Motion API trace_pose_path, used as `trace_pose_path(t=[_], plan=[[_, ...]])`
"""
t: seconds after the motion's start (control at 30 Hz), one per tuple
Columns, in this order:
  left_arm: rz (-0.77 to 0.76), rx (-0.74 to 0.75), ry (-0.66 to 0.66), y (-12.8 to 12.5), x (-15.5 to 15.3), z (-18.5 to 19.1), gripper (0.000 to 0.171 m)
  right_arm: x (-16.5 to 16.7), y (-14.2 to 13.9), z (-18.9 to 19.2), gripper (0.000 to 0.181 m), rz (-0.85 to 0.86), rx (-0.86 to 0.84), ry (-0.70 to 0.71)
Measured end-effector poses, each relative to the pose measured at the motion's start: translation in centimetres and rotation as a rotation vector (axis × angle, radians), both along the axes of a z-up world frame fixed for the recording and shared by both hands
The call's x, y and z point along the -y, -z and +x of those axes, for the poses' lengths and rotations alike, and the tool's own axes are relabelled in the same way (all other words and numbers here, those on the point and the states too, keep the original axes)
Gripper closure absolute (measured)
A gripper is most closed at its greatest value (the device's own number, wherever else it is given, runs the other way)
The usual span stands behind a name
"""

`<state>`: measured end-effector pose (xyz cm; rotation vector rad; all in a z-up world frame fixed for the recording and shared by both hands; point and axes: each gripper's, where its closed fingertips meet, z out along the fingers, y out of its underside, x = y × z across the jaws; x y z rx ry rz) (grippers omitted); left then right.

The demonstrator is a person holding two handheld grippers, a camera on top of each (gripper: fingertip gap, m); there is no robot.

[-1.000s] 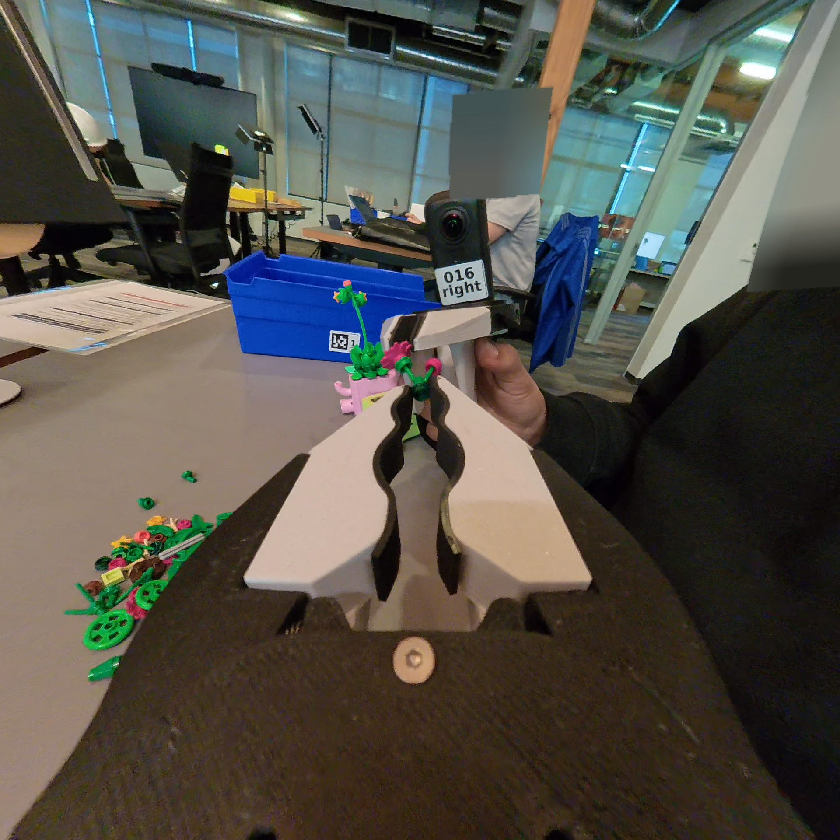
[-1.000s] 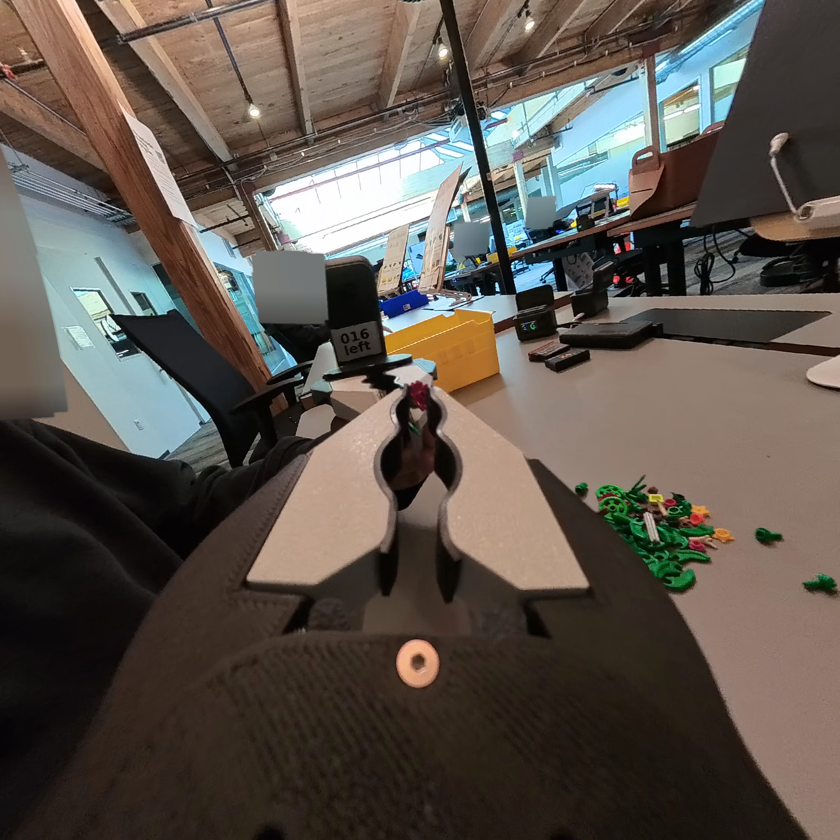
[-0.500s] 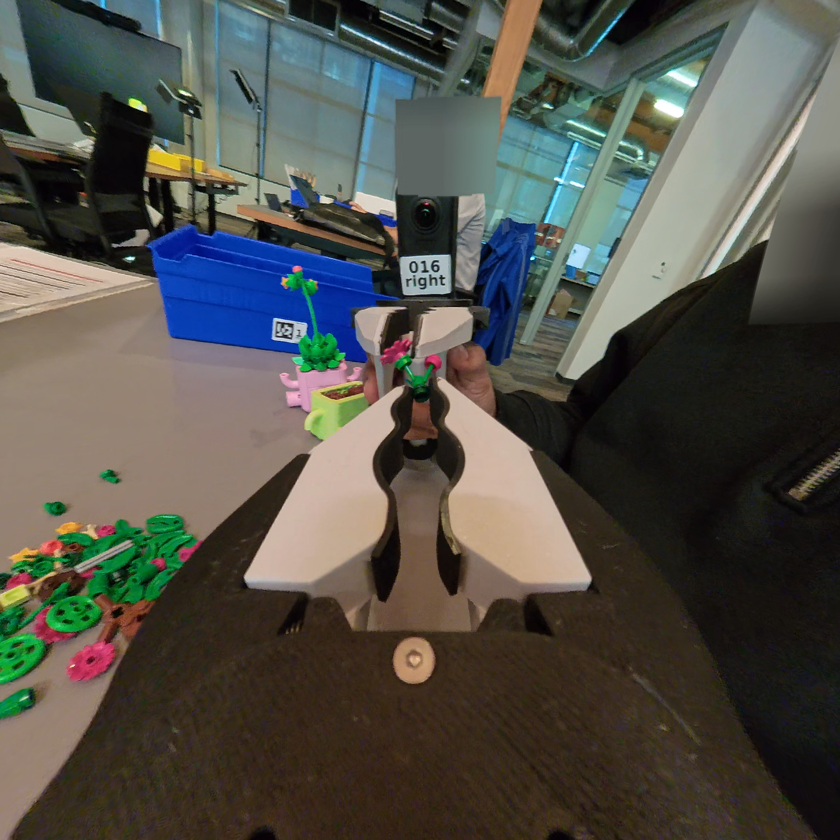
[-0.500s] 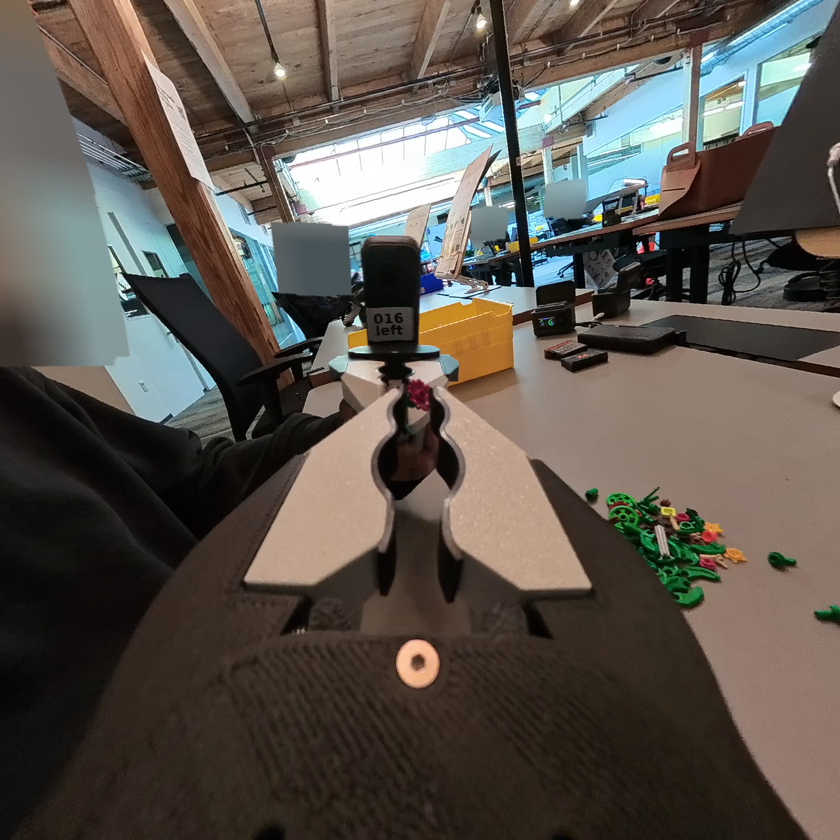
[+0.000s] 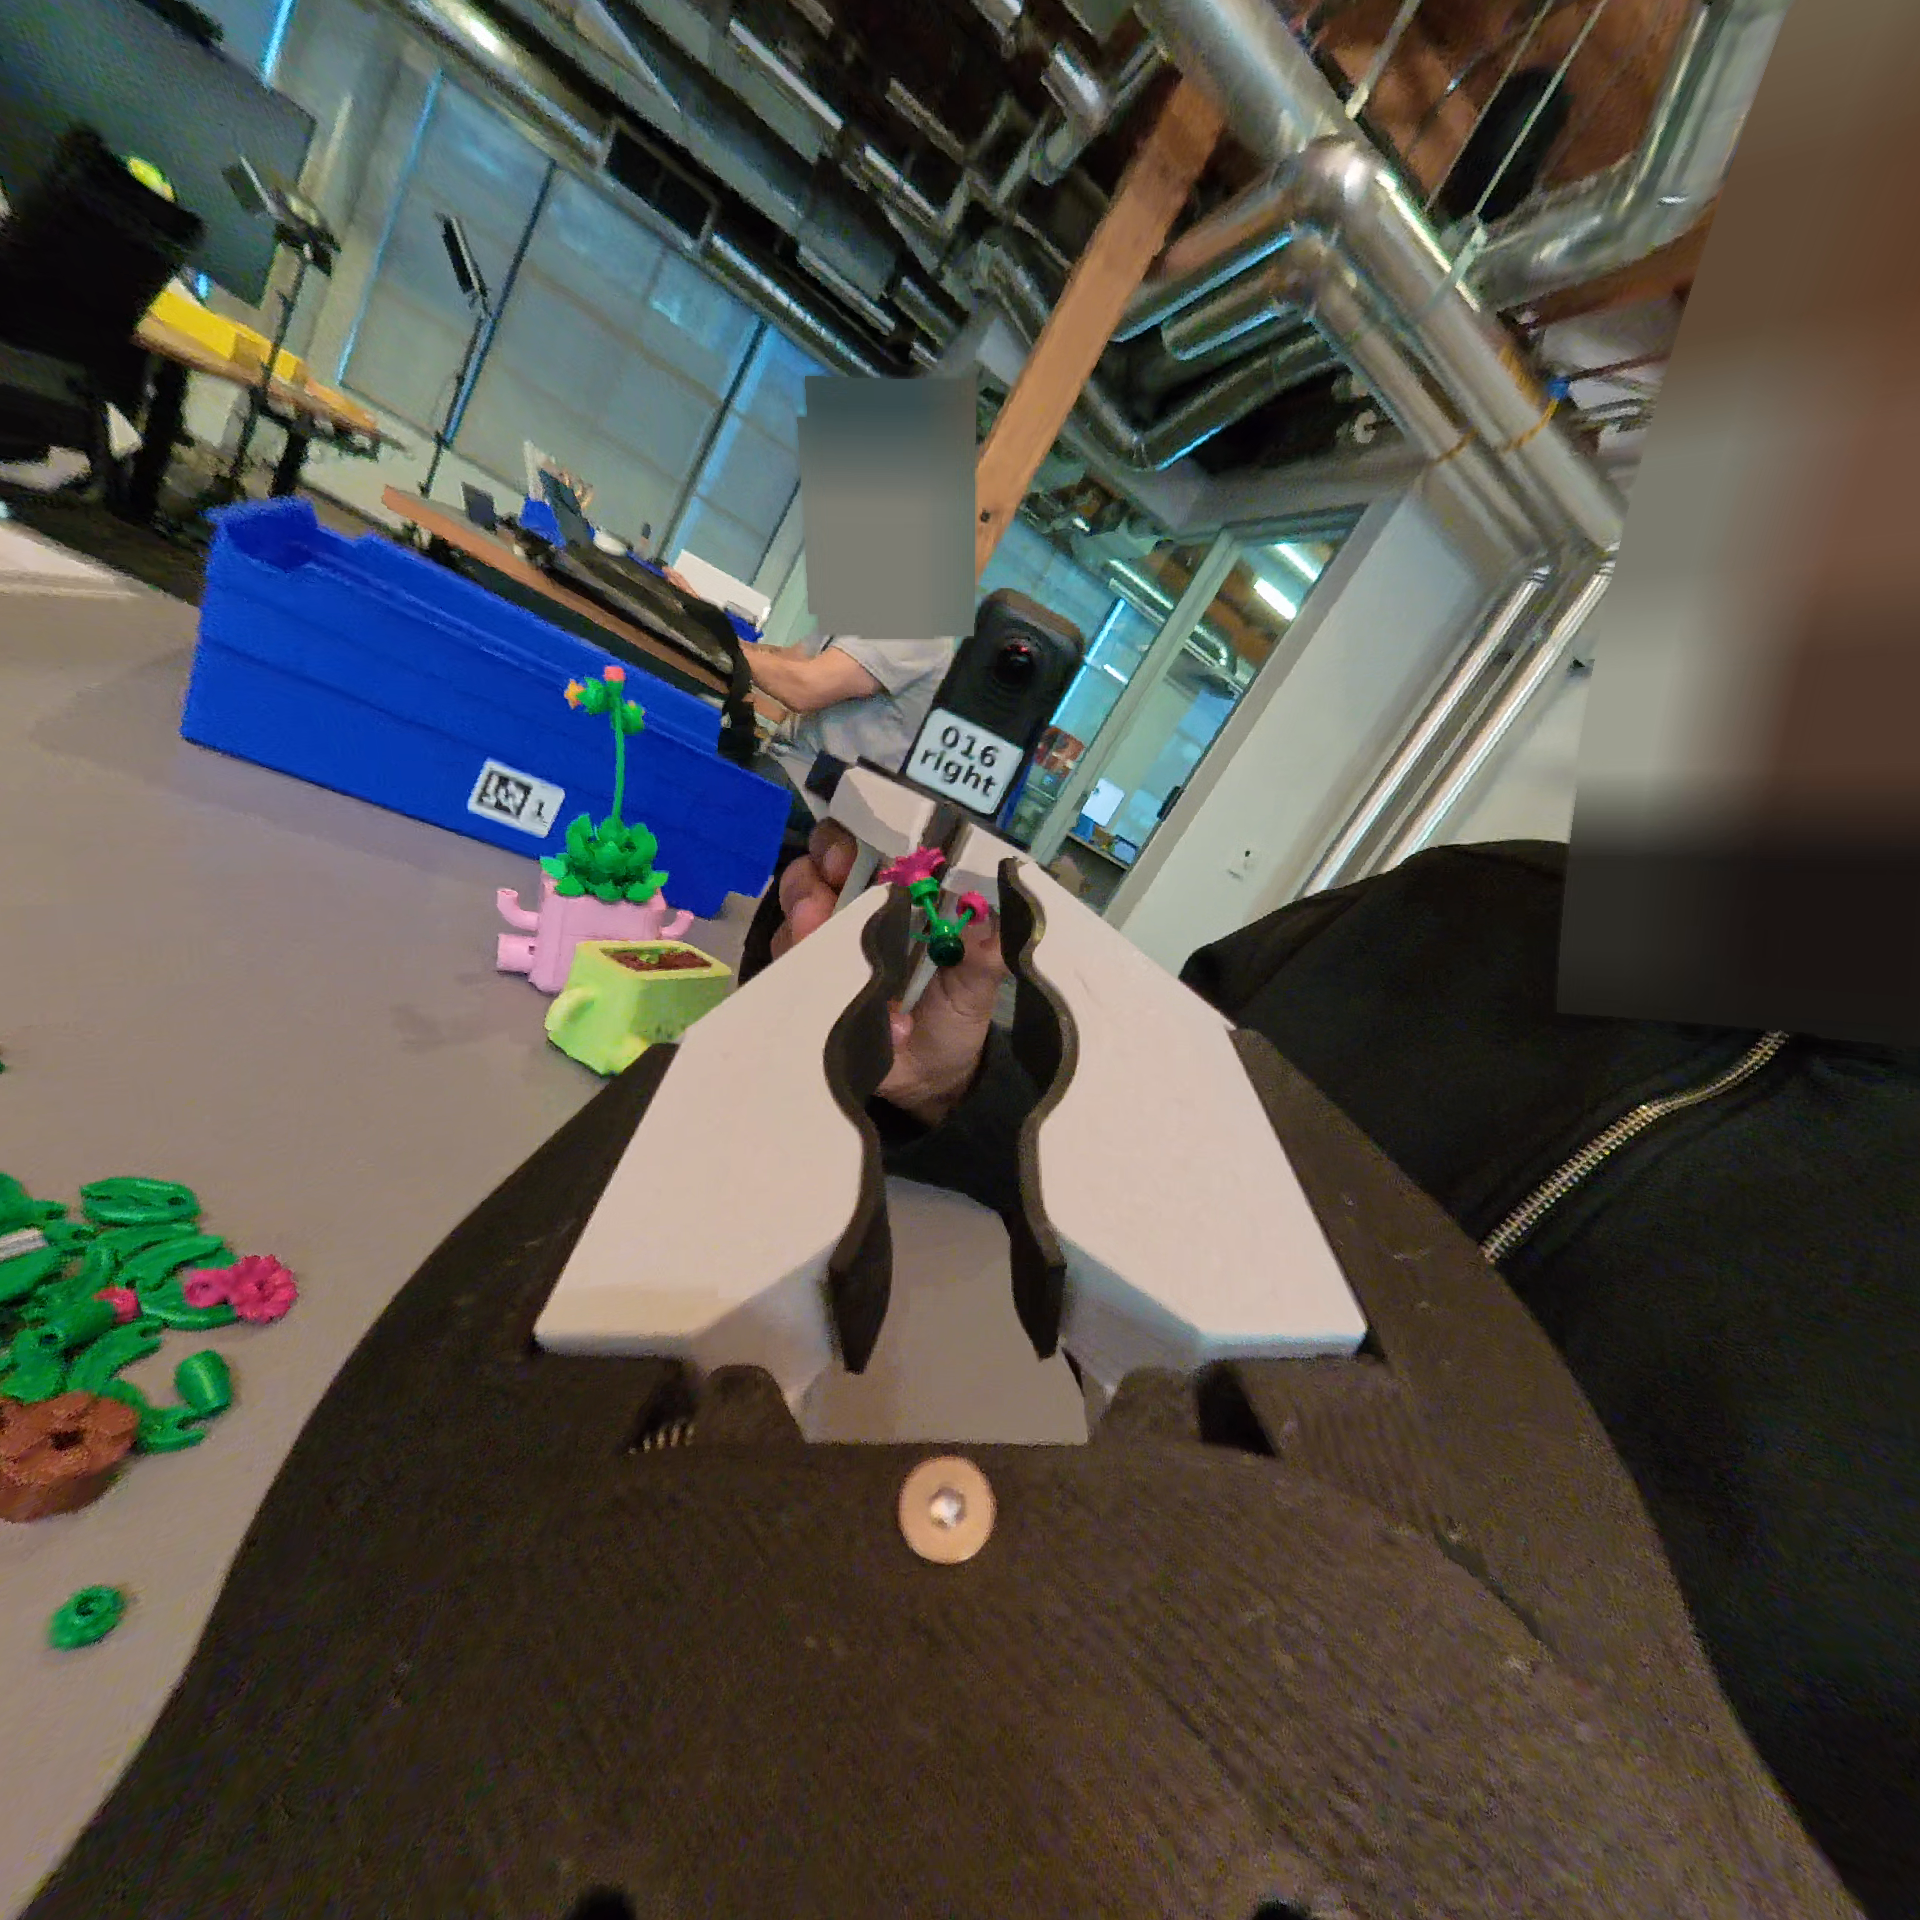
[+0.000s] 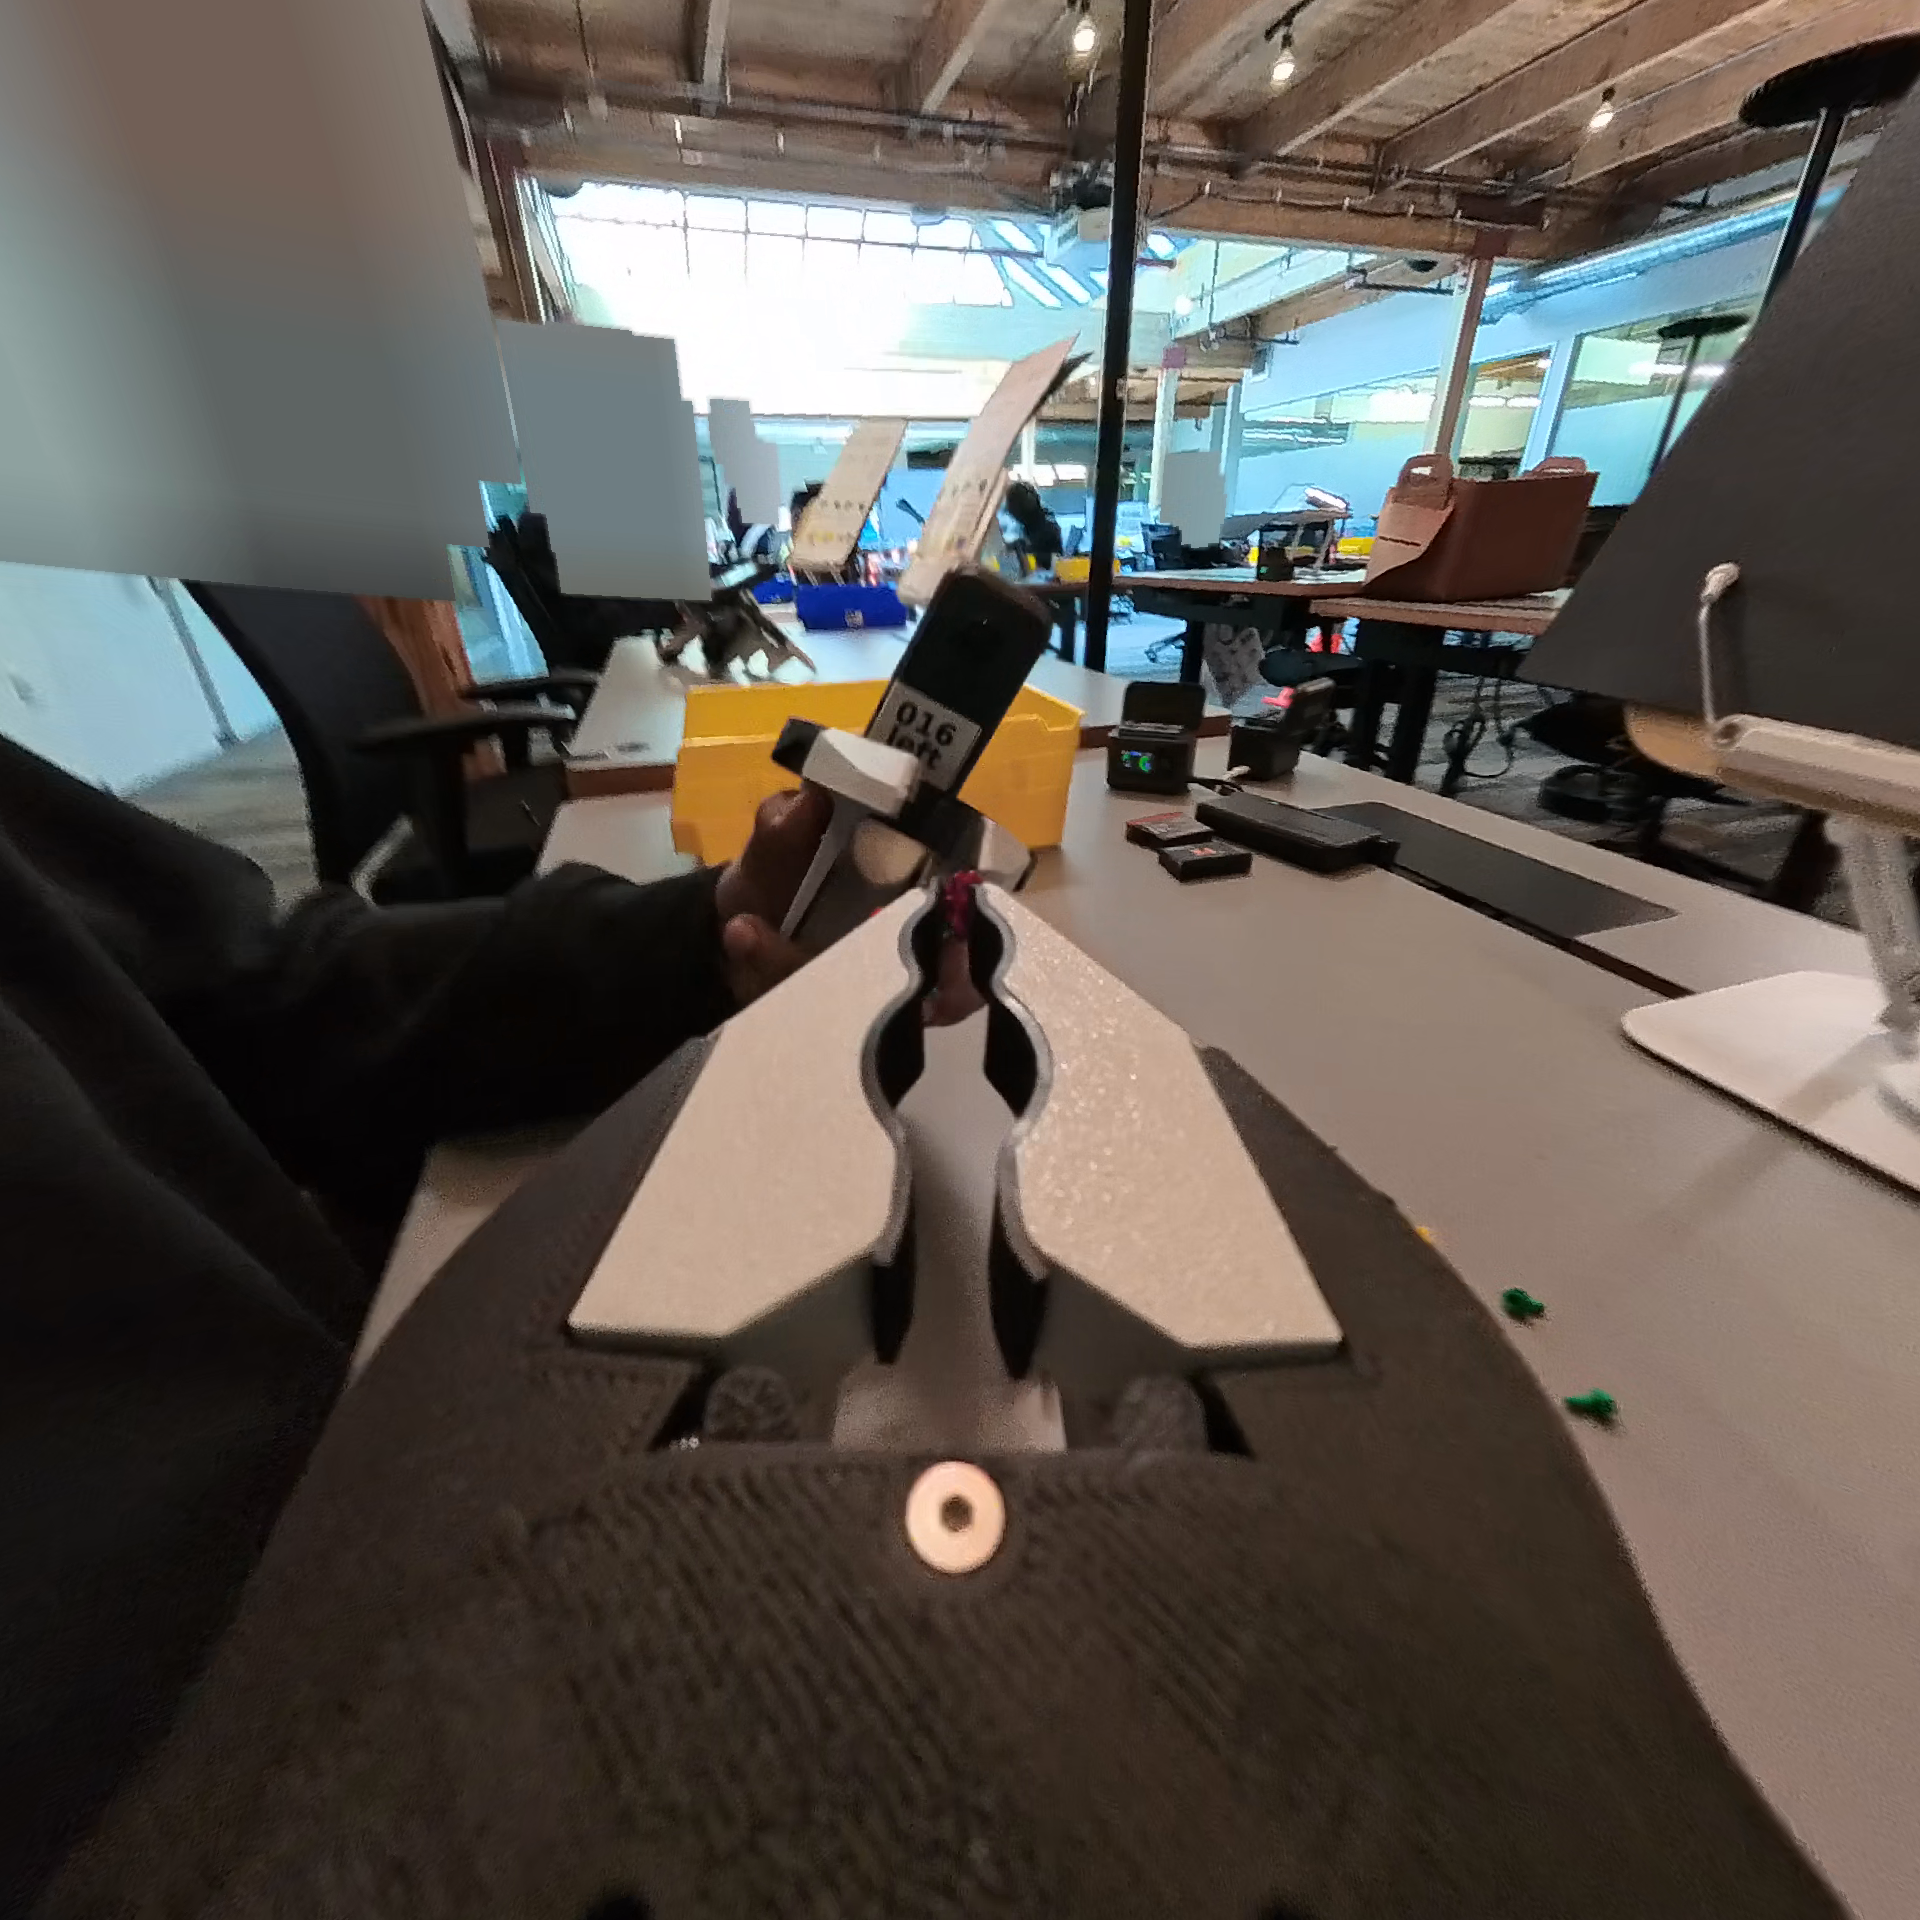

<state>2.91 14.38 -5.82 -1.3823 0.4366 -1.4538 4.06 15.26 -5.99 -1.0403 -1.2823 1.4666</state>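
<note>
Left claw (image 5: 948, 914) stands spread, its tips flanking a small pink-and-green flower sprig (image 5: 935, 902). Right claw (image 6: 956, 914) pinches that sprig above the grey table (image 5: 260, 987). Pink pot (image 5: 582, 930) and lime pot (image 5: 639, 997) sit beside a blue bin (image 5: 416, 686).

Readable white labels sit below the camera on the right gripper (image 5: 940, 868) and left gripper (image 6: 961, 883); a coded tag marks the blue bin (image 5: 416, 717).
</note>
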Motion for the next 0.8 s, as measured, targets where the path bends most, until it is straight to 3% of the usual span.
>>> trace_pose_path(t=[0.2, 0.8], plan=[[-0.058, -0.122, 0.046, 1.9, 0.2, 1.3, 0.165, 1.1, 1.3, -0.6, 0.180, 0.165, 0.059, 0.032], [-0.038, -0.139, 0.074, 2.0, 0.6, 2.0, 0.171, 1.2, 0.9, -0.3, 0.180, 0.137, 0.044, 0.009]])
